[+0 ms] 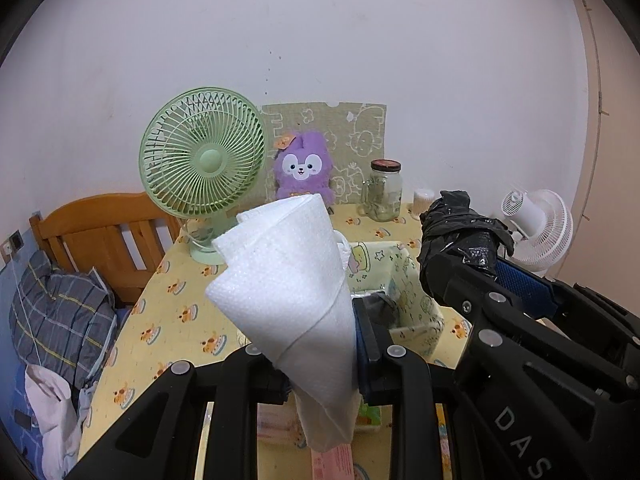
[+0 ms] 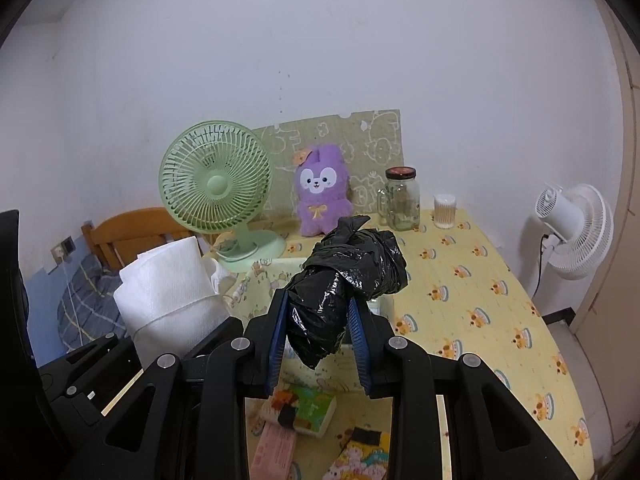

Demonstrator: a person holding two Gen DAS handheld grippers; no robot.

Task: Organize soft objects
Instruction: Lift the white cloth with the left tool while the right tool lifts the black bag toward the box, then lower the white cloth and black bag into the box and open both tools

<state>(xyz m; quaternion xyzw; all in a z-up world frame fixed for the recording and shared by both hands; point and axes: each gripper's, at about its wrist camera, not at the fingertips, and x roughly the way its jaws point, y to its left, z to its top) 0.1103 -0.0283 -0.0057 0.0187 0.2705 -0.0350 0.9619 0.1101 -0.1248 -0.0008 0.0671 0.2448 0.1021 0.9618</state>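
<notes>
My left gripper [image 1: 320,354] is shut on a roll of white tissue cloth [image 1: 288,280], which stands up out of the jaws and hides the left finger. The same white roll [image 2: 168,292] shows at the left of the right wrist view. My right gripper [image 2: 318,328] is shut on a crumpled roll of black plastic bags [image 2: 348,280], pinched between the blue pads [image 2: 357,340]. In the left wrist view that black roll [image 1: 460,236] sits at the right. Both hang above a pale fabric storage box [image 1: 404,276] with a cartoon print, its box rim [image 2: 264,276] partly hidden.
The table has a yellow printed cloth [image 2: 460,300]. At its back stand a green fan [image 2: 216,196], a purple plush rabbit [image 2: 322,196], a glass jar [image 2: 402,200] and a cotton swab tub [image 2: 445,210]. A white fan [image 2: 576,232] is at the right; small packets [image 2: 304,408] lie below. A wooden bed frame [image 1: 100,236] stands to the left.
</notes>
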